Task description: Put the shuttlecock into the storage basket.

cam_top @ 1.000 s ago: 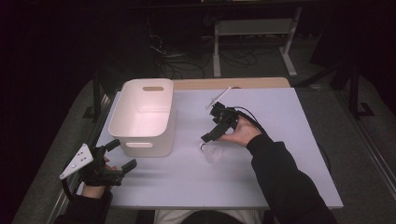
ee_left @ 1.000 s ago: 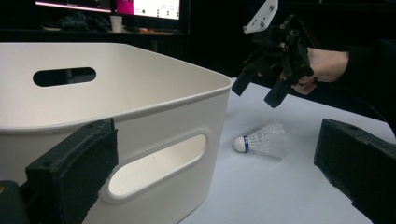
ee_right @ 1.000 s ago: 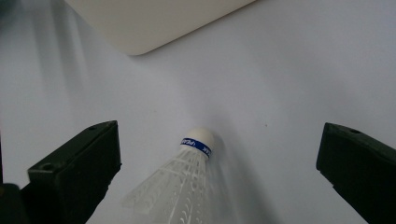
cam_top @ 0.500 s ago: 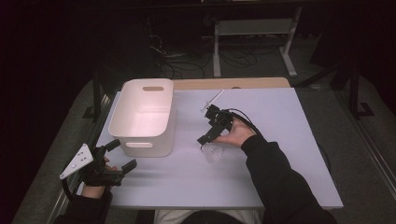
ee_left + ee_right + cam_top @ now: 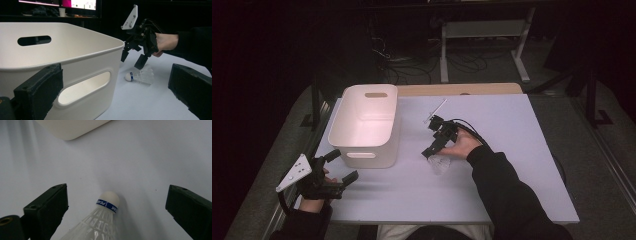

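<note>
Beside the white bin (image 5: 367, 125): right gripper (image 5: 435, 145) spread wide over the lying shuttlecock (image 5: 100, 220) to straddle it; left gripper (image 5: 337, 167) open, empty, parked clear.

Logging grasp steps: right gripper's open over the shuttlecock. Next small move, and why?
Probably lower the right gripper and close. Its jaws stand wide open either side of the shuttlecock, which lies on the table untouched, cork toward the white bin.
</note>
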`<action>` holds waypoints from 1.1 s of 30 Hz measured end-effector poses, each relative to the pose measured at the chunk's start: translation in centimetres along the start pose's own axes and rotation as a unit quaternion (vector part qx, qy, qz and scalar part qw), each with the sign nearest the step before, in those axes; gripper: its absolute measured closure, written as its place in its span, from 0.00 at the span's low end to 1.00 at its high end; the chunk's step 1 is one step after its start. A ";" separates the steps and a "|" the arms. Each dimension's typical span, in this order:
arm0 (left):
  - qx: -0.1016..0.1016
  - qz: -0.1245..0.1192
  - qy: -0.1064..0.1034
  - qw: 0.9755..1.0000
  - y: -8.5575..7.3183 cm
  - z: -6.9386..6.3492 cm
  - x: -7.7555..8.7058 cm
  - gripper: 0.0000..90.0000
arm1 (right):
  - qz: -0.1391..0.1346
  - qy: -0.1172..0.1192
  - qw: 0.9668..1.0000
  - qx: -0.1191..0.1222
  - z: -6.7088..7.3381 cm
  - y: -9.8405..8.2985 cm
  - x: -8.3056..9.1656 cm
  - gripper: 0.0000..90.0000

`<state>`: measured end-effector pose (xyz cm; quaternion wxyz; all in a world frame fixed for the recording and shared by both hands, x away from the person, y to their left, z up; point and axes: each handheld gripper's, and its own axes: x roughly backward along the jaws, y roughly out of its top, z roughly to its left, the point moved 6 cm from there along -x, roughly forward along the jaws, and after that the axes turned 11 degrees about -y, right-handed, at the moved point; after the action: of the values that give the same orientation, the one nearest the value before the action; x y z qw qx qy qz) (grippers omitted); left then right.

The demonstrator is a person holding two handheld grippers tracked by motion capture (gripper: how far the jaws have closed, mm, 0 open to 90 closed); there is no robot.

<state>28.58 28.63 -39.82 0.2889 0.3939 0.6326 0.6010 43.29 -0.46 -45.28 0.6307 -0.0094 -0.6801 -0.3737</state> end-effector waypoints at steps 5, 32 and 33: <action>0.001 0.000 0.001 1.000 0.0 0.0 0.0 0.00 | 0.008 0.009 1.000 -0.003 0.0 0.1 -0.5 0.12; 0.001 0.000 0.002 1.000 0.0 0.0 0.0 0.00 | 0.079 0.030 0.996 -0.007 0.9 -0.5 -2.1 0.57; 0.002 0.000 0.002 1.000 0.0 0.0 0.0 0.00 | 0.082 0.030 0.996 -0.008 0.9 -0.5 -2.2 0.58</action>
<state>28.60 28.66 -39.83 0.2870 0.3934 0.6340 0.6008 42.74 0.64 -47.32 0.6791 -0.0590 -0.6549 -0.3263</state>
